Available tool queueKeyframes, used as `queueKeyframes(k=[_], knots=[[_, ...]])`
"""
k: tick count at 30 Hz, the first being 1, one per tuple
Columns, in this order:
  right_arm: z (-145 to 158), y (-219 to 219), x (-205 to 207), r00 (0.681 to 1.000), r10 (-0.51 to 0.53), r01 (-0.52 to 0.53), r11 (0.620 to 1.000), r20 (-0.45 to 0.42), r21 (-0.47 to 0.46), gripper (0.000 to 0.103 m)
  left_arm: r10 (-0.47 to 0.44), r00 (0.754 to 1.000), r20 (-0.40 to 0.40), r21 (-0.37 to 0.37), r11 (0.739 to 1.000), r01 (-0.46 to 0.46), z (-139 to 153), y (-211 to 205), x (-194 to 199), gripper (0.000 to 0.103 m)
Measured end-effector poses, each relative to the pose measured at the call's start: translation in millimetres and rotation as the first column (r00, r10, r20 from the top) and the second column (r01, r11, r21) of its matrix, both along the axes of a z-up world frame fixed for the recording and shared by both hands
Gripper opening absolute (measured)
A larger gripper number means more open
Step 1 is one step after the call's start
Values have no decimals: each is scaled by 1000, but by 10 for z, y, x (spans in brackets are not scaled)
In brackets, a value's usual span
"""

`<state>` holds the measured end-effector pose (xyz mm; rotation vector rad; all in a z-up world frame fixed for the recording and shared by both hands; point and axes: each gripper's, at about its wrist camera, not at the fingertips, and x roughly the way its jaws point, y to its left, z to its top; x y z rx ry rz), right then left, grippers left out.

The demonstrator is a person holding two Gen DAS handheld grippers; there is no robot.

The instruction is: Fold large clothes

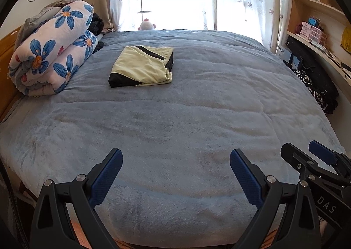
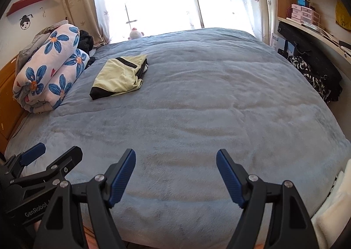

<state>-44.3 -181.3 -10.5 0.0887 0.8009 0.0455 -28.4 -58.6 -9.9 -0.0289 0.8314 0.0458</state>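
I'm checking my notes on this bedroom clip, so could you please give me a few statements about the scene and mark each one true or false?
1. The yellow-green garment lies folded on the blue bedspread. True.
2. The left claw grips the garment. False: it is open and empty, near the bed's front edge, far from the garment.
3. The flowered quilt is rolled up on the left side of the bed. True.
4. The right claw is shut. False: its jaws stand wide apart with nothing between them.
5. The pink and white plush toy sits on the garment. False: it sits at the far edge, by the window.
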Motion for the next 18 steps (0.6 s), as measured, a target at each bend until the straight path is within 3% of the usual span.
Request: queueKeyframes(k=[18], knots=[[8, 18, -43, 1000, -26, 26, 1000, -8, -11, 76, -23, 1000, -13, -8, 1000, 23, 20, 7, 13, 98]])
